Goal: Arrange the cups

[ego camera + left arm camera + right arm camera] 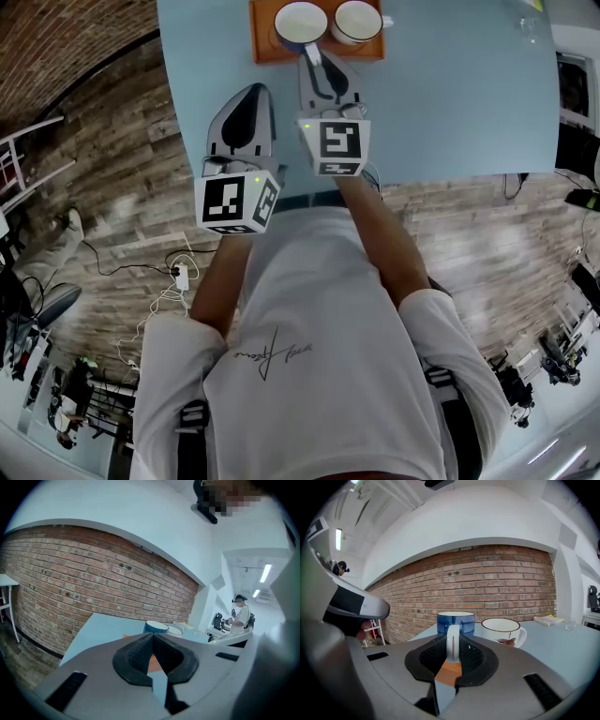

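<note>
Okay, right claw [312, 56] is reaching onto the tray [267, 47] from its near edge. Its jaws are pinched partway closed on the handle [453, 644] of the blue cup [300, 23]. In the right gripper view that white handle stands upright between the two pads, gripped on both sides, with orange tray showing just below it. Blue cup sits on the left half of the tray. White cup [357, 21], brown rim, sits on the right half just beside it, its own handle pointing toward the tray's right edge. Both cups are upright, mouths up. Left claw [255, 89] hangs short of the tray, off its near-left corner over the table [450, 94], and it holds nothing. Its jaw tips meet, with only a sliver of tray visible through the gap behind them. Brick wall [487, 583] runs beyond the tray's far side.
</note>
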### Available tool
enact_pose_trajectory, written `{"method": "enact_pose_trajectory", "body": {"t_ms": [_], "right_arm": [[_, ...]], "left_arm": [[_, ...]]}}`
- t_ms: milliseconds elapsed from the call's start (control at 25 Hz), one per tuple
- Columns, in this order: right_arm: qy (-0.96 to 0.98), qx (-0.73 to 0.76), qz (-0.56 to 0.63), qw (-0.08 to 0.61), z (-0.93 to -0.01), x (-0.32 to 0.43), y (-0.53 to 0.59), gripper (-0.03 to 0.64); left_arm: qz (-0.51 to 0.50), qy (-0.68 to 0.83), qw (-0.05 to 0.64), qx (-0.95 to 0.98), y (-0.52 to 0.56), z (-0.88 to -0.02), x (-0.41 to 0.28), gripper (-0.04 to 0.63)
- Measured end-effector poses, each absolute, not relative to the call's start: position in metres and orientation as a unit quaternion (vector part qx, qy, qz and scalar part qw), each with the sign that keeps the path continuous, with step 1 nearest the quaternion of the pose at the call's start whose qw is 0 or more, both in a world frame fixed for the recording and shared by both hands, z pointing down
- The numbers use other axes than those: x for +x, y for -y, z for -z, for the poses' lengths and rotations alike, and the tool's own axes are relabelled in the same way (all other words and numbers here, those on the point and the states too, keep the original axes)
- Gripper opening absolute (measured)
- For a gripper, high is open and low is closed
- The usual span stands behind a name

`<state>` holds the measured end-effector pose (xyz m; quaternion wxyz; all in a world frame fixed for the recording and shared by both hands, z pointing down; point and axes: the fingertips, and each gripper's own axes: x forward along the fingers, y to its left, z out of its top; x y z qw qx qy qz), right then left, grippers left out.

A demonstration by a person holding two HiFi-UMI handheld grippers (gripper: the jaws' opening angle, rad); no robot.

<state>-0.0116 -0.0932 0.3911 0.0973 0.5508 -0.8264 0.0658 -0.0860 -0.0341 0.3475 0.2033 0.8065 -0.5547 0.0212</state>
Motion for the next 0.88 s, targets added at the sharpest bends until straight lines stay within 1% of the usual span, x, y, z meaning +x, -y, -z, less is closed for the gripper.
{"method": "enact_pose_trajectory", "body": {"t_ms": [880], "right_arm": [[0.794,0.598,-0.075,0.076,-0.394,-0.026,0.098,0.064]], "left_arm": [[-0.023,0.579,0.203,0.79,0.031,-0.349,-0.116,0.008]]}}
